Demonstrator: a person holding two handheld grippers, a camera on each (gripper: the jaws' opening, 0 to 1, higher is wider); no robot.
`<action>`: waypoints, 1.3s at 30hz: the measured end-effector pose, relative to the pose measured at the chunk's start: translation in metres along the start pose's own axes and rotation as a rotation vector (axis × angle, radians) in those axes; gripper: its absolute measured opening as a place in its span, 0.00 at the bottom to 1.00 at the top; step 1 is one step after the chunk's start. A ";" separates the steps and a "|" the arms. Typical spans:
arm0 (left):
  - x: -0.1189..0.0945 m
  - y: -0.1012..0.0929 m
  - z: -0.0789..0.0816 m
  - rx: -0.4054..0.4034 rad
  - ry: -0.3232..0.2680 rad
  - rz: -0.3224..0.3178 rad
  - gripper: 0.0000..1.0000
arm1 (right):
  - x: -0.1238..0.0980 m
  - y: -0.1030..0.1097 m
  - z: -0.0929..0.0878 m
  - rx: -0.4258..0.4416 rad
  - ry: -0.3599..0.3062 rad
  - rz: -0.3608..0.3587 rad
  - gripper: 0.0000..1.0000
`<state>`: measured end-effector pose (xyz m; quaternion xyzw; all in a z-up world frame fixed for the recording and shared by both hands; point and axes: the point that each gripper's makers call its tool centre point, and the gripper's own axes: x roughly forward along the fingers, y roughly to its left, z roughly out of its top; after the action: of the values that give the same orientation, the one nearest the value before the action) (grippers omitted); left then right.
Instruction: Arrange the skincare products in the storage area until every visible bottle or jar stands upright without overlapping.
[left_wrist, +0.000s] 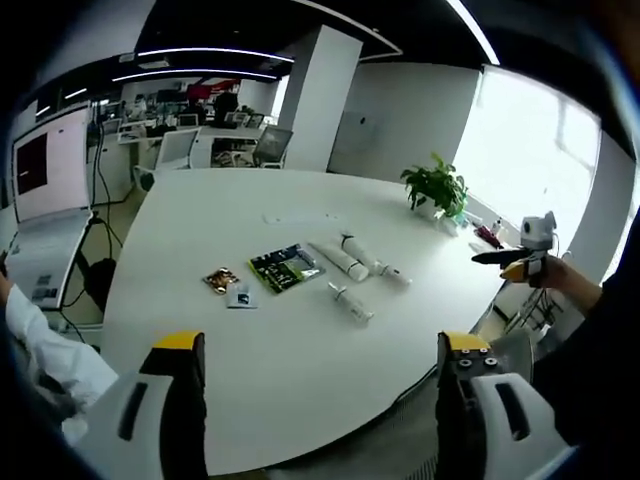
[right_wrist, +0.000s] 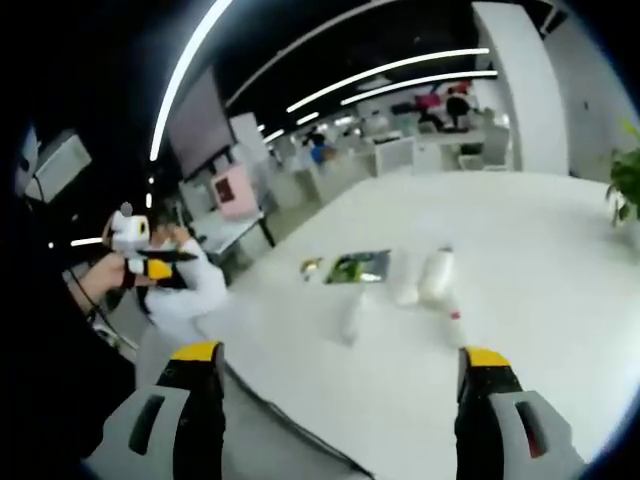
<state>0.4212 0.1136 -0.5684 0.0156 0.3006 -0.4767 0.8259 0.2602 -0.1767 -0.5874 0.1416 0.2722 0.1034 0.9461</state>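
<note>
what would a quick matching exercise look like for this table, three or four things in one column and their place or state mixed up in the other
Things:
1. white bottles
2. green packet
3. potted plant
4. left claw

Place or state:
A. standing upright at the table's far edge
B. open, holding nothing
C. lying on their sides
D. lying flat between a small dark sachet and the bottles

Pairs: 1-C, 2-D, 3-A, 4-B
</note>
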 end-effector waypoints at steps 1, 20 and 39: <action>0.001 0.000 -0.001 0.000 0.003 -0.001 0.90 | 0.001 0.000 0.000 0.000 0.001 0.000 1.00; 0.019 0.011 -0.006 0.000 0.049 -0.008 0.90 | 0.041 -0.018 0.014 -0.011 0.053 0.030 0.99; 0.042 0.023 -0.023 -0.034 0.098 -0.007 0.89 | 0.104 -0.044 0.016 0.000 0.115 0.086 0.94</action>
<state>0.4435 0.1006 -0.6143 0.0239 0.3486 -0.4729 0.8088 0.3607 -0.1931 -0.6389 0.1471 0.3199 0.1518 0.9236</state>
